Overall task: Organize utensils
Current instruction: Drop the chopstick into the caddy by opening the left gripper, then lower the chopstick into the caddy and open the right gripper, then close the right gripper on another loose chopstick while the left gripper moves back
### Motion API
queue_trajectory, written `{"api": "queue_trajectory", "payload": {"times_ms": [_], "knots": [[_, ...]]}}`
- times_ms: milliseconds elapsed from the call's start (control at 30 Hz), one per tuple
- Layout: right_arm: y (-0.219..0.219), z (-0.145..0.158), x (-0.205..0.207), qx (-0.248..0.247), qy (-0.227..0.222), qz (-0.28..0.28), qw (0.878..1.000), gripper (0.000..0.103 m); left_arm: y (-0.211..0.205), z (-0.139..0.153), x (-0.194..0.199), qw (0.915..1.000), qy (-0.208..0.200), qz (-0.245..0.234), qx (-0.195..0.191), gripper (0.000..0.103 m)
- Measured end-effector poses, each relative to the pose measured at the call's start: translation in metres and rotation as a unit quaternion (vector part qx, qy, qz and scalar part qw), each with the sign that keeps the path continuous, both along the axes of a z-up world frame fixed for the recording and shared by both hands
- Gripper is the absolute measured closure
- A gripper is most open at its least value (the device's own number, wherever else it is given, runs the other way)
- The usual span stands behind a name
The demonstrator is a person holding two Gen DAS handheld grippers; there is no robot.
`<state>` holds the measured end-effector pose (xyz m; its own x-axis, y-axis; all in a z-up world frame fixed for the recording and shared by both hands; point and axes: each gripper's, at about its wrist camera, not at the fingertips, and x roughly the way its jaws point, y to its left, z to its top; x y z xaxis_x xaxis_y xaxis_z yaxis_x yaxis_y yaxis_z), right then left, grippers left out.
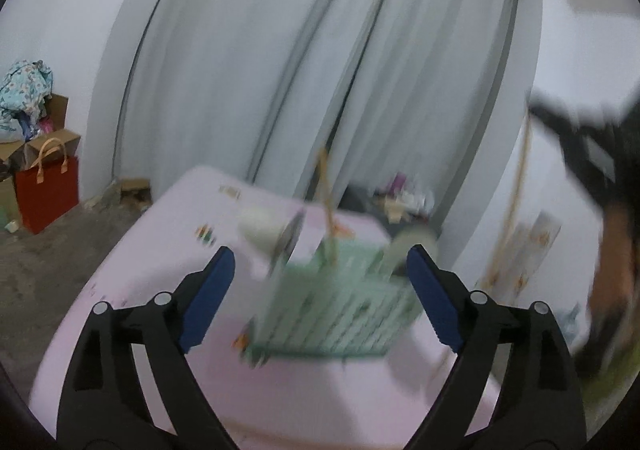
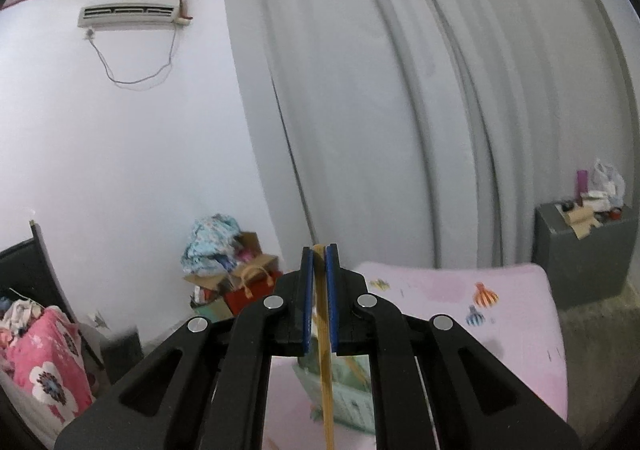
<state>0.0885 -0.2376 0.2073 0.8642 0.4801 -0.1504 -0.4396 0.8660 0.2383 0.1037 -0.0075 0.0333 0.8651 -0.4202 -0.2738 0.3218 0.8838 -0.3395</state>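
A pale green slatted utensil basket [image 1: 340, 314] stands on the pink table [image 1: 160, 290], blurred. Wooden chopsticks [image 1: 326, 202] stick up out of it. A white cup [image 1: 264, 232] lies beside its left edge. My left gripper [image 1: 320, 290] is open, its blue pads either side of the basket, a little short of it. My right gripper [image 2: 319, 270] is shut on a pair of wooden chopsticks [image 2: 326, 382], held above the basket [image 2: 348, 394]. In the left wrist view the right gripper shows as a dark blur at the right, with its chopsticks [image 1: 516, 210] hanging down.
Grey curtains [image 1: 320, 70] hang behind the table. A red bag [image 1: 48, 194] and boxes sit on the floor at the left. A grey cabinet [image 2: 584, 250] with clutter stands beyond the table's far corner. An air conditioner [image 2: 128, 6] is on the wall.
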Motion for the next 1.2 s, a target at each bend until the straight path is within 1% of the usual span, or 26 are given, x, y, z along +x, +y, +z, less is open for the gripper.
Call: {"api": "queue_trajectory", "payload": {"times_ms": [167, 267, 367, 467, 600, 700, 767, 833, 900, 933, 967, 1000, 1033, 1133, 1200], "knots": [[0.009, 0.024, 0.040, 0.011, -0.004, 0.005, 1.000, 0.096, 0.020, -0.034, -0.014, 0.9983, 0.050, 0.004, 0.030, 0.012], [0.016, 0.029, 0.062, 0.007, -0.004, -0.006, 1.000, 0.096, 0.034, -0.055, -0.020, 0.9962, 0.075, 0.016, 0.040, 0.012], [0.025, 0.027, 0.079, -0.012, -0.004, -0.025, 1.000, 0.096, 0.048, -0.073, -0.025, 0.9941, 0.099, 0.023, 0.038, 0.012], [0.032, 0.020, 0.093, -0.034, 0.001, -0.043, 0.999, 0.096, 0.056, -0.077, -0.026, 0.9933, 0.106, 0.028, 0.035, 0.012], [0.044, 0.007, 0.103, -0.063, 0.000, -0.059, 0.996, 0.096, 0.061, -0.079, -0.025, 0.9939, 0.100, 0.029, 0.036, 0.010], [0.050, -0.011, 0.108, -0.091, 0.011, -0.064, 0.994, 0.096, 0.061, -0.078, -0.025, 0.9939, 0.099, 0.028, 0.040, 0.009], [0.054, -0.023, 0.112, -0.111, 0.026, -0.062, 0.992, 0.096, 0.062, -0.079, -0.025, 0.9940, 0.097, 0.025, 0.043, 0.009], [0.058, -0.036, 0.114, -0.130, 0.052, -0.052, 0.989, 0.096, 0.062, -0.080, -0.027, 0.9941, 0.097, 0.019, 0.045, 0.009], [0.057, -0.045, 0.110, -0.143, 0.065, -0.054, 0.986, 0.095, 0.062, -0.081, -0.028, 0.9937, 0.101, 0.015, 0.046, 0.009], [0.056, -0.046, 0.106, -0.142, 0.067, -0.053, 0.986, 0.093, 0.062, -0.082, -0.028, 0.9933, 0.104, 0.014, 0.048, 0.009], [0.052, -0.046, 0.101, -0.138, 0.068, -0.055, 0.987, 0.090, 0.062, -0.083, -0.029, 0.9929, 0.107, 0.014, 0.050, 0.009], [0.049, -0.045, 0.096, -0.133, 0.068, -0.058, 0.987, 0.081, 0.062, -0.084, -0.030, 0.9926, 0.110, 0.014, 0.052, 0.009], [0.043, -0.042, 0.088, -0.123, 0.064, -0.061, 0.988, 0.077, 0.062, -0.084, -0.031, 0.9921, 0.112, 0.013, 0.055, 0.009], [0.030, -0.035, 0.062, -0.104, 0.055, -0.067, 0.991, 0.077, 0.062, -0.085, -0.035, 0.9913, 0.112, 0.010, 0.069, 0.009], [0.022, -0.033, 0.038, -0.095, 0.051, -0.066, 0.992, 0.077, 0.062, -0.084, -0.038, 0.9906, 0.112, 0.008, 0.079, 0.009]]}}
